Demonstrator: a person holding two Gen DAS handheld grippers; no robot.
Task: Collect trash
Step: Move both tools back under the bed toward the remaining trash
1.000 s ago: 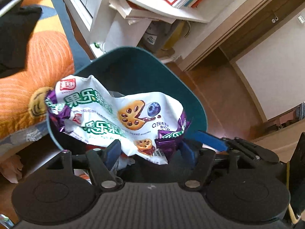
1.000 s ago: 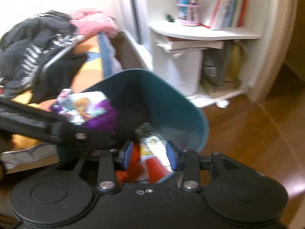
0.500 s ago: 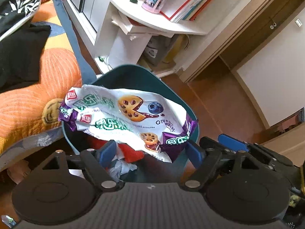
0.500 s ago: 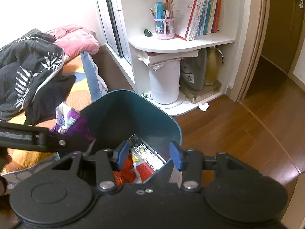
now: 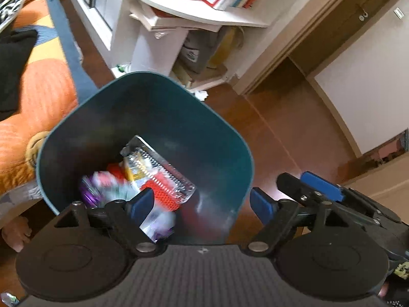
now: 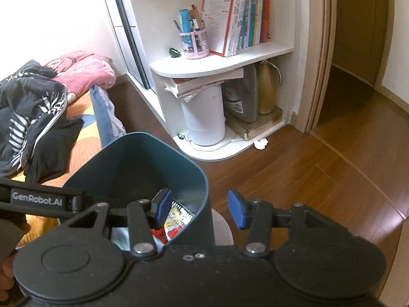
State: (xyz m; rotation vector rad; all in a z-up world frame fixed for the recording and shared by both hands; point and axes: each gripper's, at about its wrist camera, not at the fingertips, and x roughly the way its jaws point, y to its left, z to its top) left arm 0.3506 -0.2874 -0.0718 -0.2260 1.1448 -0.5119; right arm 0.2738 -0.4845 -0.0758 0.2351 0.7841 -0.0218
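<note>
Both claws, left and right, now hang open and empty over the bin. The snack wrappers they were holding a second ago have dropped inside it, so next up is probably that crumpled paper beyond the bin.

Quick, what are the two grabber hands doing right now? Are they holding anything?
Left gripper: open, holding nothing, above the teal bin.
Right gripper: open, holding nothing; the bin's rim passes between its fingers.
</note>
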